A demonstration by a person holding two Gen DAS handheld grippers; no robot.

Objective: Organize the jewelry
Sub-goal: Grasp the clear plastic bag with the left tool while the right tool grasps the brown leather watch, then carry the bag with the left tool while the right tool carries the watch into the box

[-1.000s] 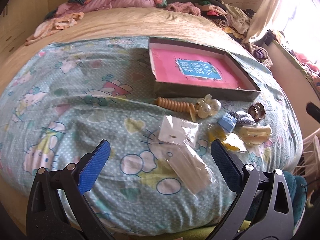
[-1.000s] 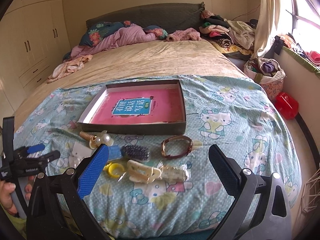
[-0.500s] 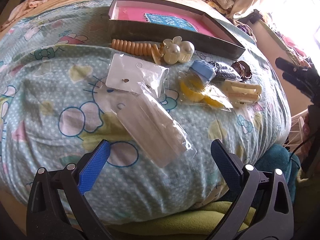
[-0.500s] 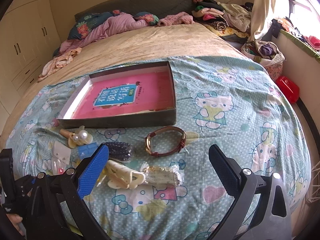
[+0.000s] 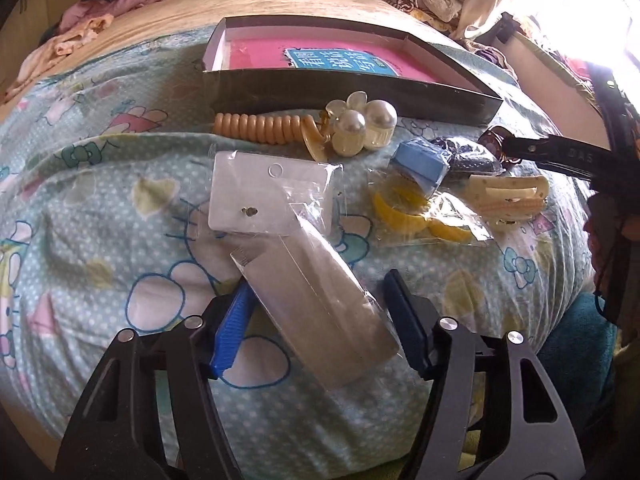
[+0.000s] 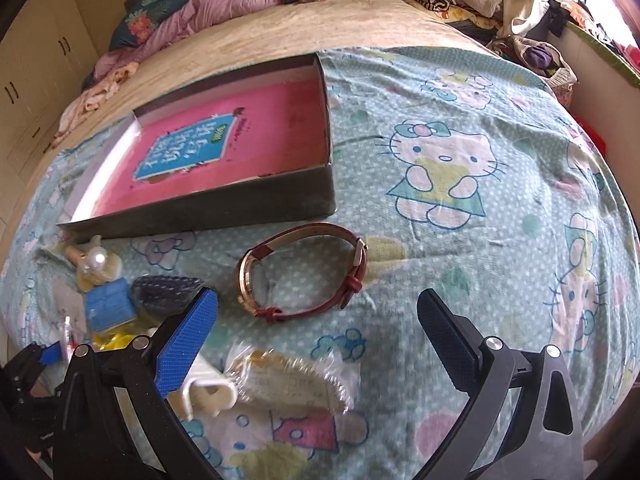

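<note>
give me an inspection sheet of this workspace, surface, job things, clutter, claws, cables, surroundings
Surface: bed under a cartoon-cat sheet, wrinkled.
Job's things: open box with a pink book inside; watch on the sheet in front of it; spiral band with pearl beads; two clear packets, blue block, yellow ring, cream clip.
Clutter: clothes heaped at the bed's far end.
Claws: left claw open, its fingers either side of the long packet; right claw open, just short of the watch.
Cables: nothing seen.
Surroundings: cupboards on the left, bright window on the right.
</note>
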